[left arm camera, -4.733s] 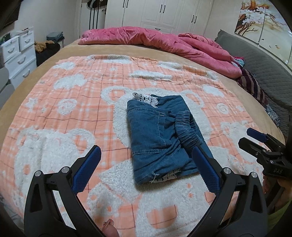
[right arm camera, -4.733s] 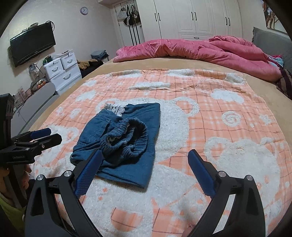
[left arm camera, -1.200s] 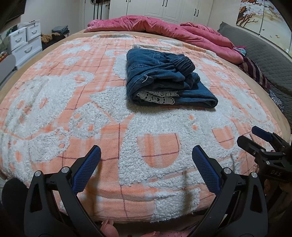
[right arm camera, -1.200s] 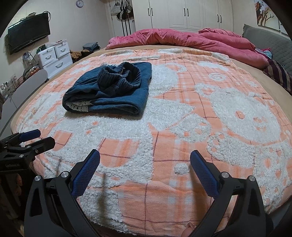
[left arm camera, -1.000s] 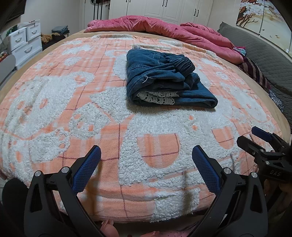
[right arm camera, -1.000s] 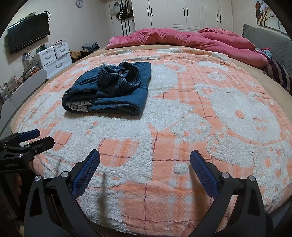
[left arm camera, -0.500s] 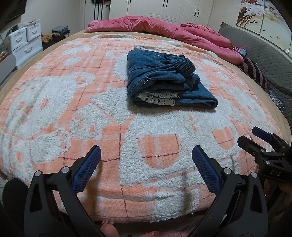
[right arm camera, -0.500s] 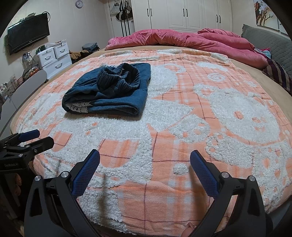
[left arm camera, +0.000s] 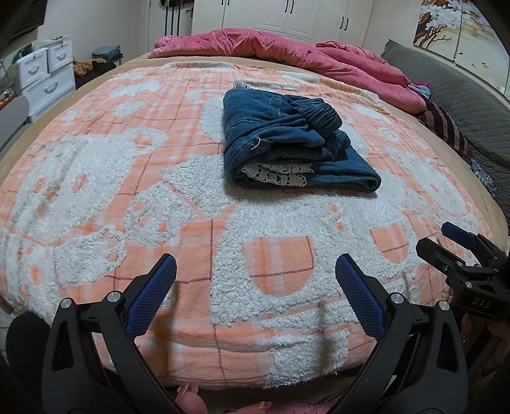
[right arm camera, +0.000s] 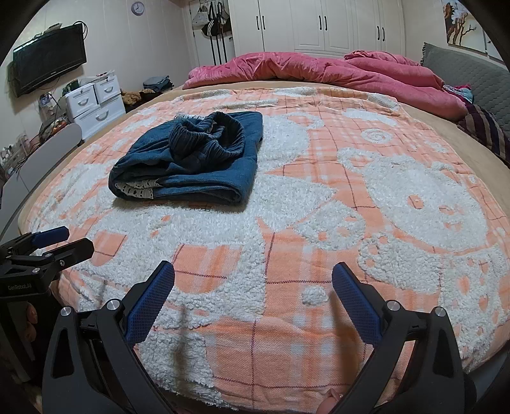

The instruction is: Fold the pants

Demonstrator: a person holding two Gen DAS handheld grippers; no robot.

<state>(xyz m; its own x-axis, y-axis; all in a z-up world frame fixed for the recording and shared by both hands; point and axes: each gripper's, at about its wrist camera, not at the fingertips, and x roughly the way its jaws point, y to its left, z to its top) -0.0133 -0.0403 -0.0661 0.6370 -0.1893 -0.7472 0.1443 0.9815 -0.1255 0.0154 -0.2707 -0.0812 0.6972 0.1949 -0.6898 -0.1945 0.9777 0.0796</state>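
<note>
Two grippers at the near bed edge — left gripper [left arm camera: 255,280] and right gripper [right arm camera: 253,286], fingers spread apart, holding nothing, folded denim pants [left arm camera: 293,143] lying mid-blanket [left arm camera: 127,197], well apart from both.

I see a bedroom under warm indoor light. The bed [right arm camera: 424,127] fills most of both views, covered by an orange-and-white plaid fleece blanket [right arm camera: 318,223] with bear shapes. A pink duvet [right arm camera: 318,71] is bunched along its far edge. White wardrobe doors [right arm camera: 322,25] line the back wall. On the left wall hang a black TV [right arm camera: 49,59] and a round clock [right arm camera: 138,8]; white drawer units [right arm camera: 95,98] stand below. A grey quilted headboard [left arm camera: 462,105] runs along the right, with a tree painting [left arm camera: 446,25] above it.
</note>
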